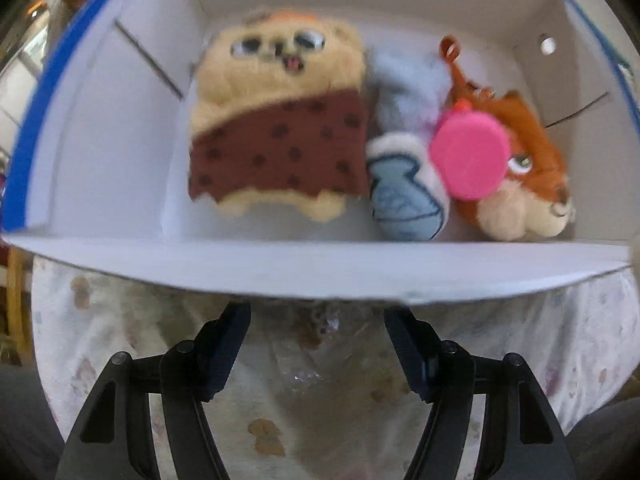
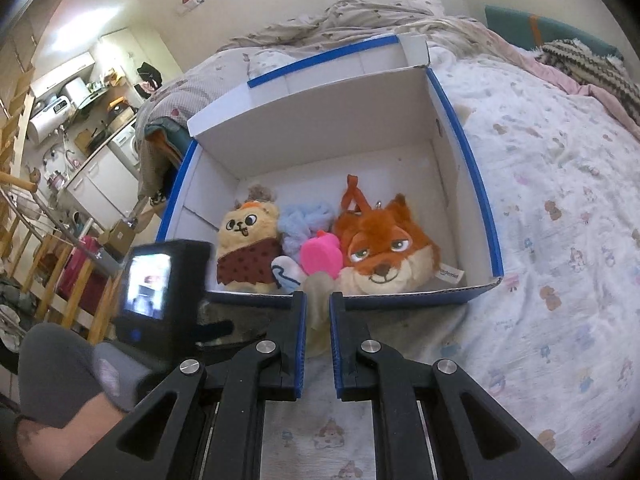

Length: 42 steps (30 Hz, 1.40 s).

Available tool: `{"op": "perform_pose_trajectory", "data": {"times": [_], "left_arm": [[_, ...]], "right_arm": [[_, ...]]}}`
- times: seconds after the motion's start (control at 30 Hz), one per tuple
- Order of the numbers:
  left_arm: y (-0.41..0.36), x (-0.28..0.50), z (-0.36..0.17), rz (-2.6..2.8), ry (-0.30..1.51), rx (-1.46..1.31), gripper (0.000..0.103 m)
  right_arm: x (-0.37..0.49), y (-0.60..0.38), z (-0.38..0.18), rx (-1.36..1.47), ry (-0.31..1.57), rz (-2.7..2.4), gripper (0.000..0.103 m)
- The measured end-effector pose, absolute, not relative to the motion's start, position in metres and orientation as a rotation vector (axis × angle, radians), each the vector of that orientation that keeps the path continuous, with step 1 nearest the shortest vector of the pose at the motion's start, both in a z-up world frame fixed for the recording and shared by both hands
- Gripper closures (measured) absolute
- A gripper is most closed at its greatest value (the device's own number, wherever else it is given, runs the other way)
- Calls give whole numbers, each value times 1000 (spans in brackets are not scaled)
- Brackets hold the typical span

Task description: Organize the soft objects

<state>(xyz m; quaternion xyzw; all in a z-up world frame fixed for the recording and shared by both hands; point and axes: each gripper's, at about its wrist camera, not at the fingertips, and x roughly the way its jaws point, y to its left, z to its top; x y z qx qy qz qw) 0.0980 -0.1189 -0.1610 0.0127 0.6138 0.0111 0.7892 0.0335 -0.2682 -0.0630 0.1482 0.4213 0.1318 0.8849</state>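
A: box? contents?
B: white cardboard box (image 2: 452, 184) with blue outside, sits on the bed (image 2: 560, 216), floral sheet. four soft things along its near wall: beige plush (image 1: 276, 120) in a brown spotted wrap at left, fluffy light-blue thing (image 1: 404, 80) next to it, fox head plush (image 2: 384, 244) at right, pink heart-shaped piece (image 2: 320, 258) lying against the fox

A: small white-and-blue one?
B: white-blue plush (image 1: 404, 192), in front of the fluffy one, touching the beige plush and the pink piece

A: left tongs?
B: left tongs (image 1: 316, 320) held apart, nothing between them, just outside the box's near wall, above the sheet, pointing steeply down. left view is blurred

A: right tongs?
B: right tongs (image 2: 318, 300) squeezed close on a pale beige soft item (image 2: 318, 320), it fills the narrow gap, pads pressing it. can't tell what it is. tips are at the box's near edge

A: anything else?
B: camera screen of the left unit (image 2: 148, 284) at left in the right view, grey sleeve (image 2: 56, 372) below it
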Motion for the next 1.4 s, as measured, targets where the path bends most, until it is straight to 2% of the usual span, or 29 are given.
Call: {"op": "perform_pose_trajectory", "data": {"times": [0.07, 0.1, 0.13, 0.2, 0.23, 0.67, 0.83, 1.07, 1.4], "left_arm": [[-116, 98, -165, 20, 1337, 5, 39], [-115, 99, -167, 18, 1339, 10, 44], [-113, 99, -168, 13, 1342, 11, 54], [-105, 98, -167, -7, 1333, -16, 61], [-101, 97, -166, -17, 1328, -29, 67], [-63, 53, -134, -10, 1290, -11, 68], [-54, 36, -112, -12, 1224, 14, 68], [-35, 16, -67, 8, 1149, -23, 68], [-41, 46, 5, -35, 961, 0, 68]], "right_arm": [[34, -269, -63, 317, 876, 278, 91], [34, -269, -62, 316, 872, 279, 91], [34, -268, -61, 312, 870, 278, 91], [33, -266, -62, 304, 872, 278, 91], [33, -266, -62, 303, 875, 277, 91], [24, -249, -72, 267, 938, 299, 90], [15, -240, -71, 231, 941, 314, 90], [2, -239, -63, 229, 900, 334, 90], [6, -263, -36, 337, 820, 309, 90]]}}
